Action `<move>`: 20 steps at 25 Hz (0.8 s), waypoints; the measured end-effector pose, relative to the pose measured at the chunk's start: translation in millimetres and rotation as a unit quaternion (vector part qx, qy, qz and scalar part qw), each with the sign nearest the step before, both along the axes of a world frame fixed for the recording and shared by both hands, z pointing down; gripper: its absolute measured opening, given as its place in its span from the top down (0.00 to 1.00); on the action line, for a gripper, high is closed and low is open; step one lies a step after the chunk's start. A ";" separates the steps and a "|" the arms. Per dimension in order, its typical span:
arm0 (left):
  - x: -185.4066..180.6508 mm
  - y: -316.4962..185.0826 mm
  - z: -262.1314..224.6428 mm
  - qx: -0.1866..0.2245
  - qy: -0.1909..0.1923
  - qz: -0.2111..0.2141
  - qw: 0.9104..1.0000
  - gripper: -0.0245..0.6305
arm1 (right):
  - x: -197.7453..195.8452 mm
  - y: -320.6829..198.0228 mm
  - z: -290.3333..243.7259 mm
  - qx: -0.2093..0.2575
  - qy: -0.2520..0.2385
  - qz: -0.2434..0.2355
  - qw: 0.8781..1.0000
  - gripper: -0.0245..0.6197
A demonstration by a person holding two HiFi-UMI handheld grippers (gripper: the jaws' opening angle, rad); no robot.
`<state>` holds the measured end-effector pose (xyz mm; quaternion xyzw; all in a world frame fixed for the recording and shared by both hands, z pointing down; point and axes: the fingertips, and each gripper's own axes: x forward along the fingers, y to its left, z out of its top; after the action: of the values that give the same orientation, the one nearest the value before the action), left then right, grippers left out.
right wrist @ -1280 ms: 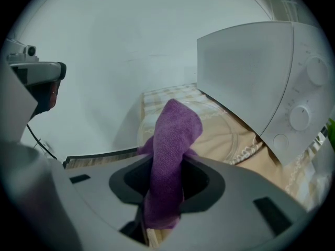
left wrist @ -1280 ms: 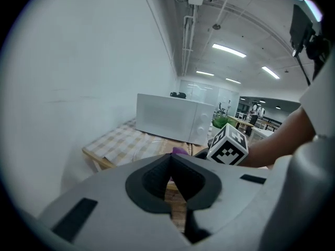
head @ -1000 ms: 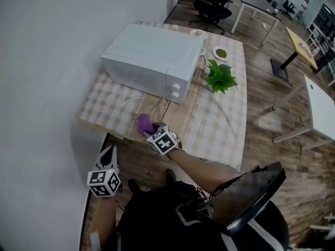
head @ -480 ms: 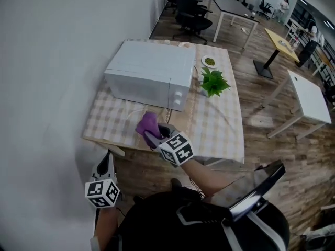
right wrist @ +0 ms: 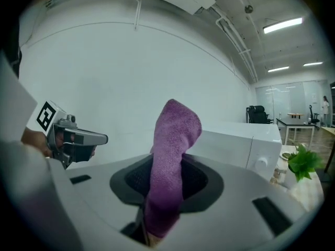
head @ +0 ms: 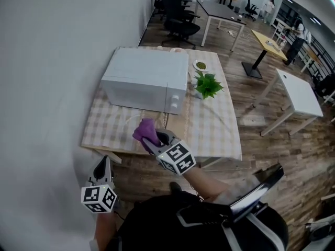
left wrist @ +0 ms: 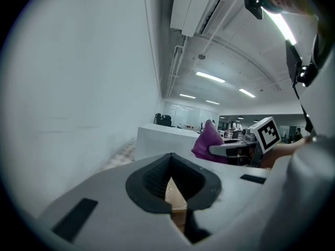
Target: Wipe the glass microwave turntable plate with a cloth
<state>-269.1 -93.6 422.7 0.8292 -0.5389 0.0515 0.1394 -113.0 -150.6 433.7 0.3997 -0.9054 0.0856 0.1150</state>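
Head view: I am holding the cloth (head: 145, 130) in the right gripper (head: 153, 139) near the glass plate (head: 130, 120), which is lying on the table (head: 212, 135); wiping looks not yet begun. Left gripper view: the left gripper (left wrist: 175, 192) is sitting closed and empty. Right gripper view: the jaws are pinching the cloth.

Open office, rows of desks (head: 299, 92), black swivel chairs (head: 177, 21)
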 end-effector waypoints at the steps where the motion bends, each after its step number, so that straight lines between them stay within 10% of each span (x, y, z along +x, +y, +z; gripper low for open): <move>1: -0.1 -0.5 -1.7 0.003 0.001 0.002 1.000 0.96 | 0.2 1.2 -2.9 0.002 -0.003 0.002 1.000 0.77; 20: 16.8 -9.1 -3.6 -0.003 0.054 0.048 0.997 0.96 | 11.7 5.4 -15.8 0.016 -0.016 0.023 0.999 0.77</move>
<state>-252.3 -102.6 419.1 0.8553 -0.4899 0.0153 0.1680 -101.3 -145.1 418.0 0.4209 -0.8989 0.0803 0.0921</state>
